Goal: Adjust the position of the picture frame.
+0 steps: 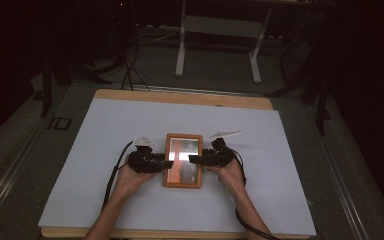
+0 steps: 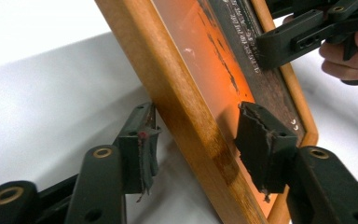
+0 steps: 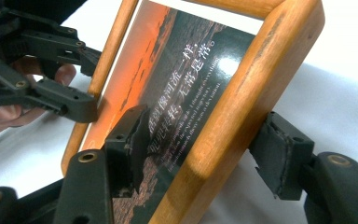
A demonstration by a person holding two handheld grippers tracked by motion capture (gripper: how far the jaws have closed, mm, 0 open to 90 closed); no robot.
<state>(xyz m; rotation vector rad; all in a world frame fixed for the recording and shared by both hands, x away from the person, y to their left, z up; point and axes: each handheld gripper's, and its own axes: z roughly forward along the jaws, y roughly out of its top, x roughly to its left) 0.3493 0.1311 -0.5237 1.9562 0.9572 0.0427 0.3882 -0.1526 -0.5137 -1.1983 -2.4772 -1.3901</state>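
A wooden picture frame point(image 1: 182, 160) holding an orange sunset print with white lettering lies on the white sheet at the middle of the table. My left gripper point(image 1: 169, 163) reaches over its left rail, open. In the left gripper view point(image 2: 198, 135) one pad stands outside the wood and the other over the glass. My right gripper point(image 1: 192, 159) is open too and straddles the right rail point(image 3: 205, 140) the same way, with small gaps to the wood. Each gripper view also shows the other gripper: the right one point(image 2: 284, 44) and the left one point(image 3: 74, 100).
A small white flat piece point(image 1: 225, 133) lies just behind the right gripper. The white sheet point(image 1: 105, 130) covers a wooden table point(image 1: 180, 96). On the dark floor beyond stand a white table base point(image 1: 219, 30) and cables point(image 1: 130, 65).
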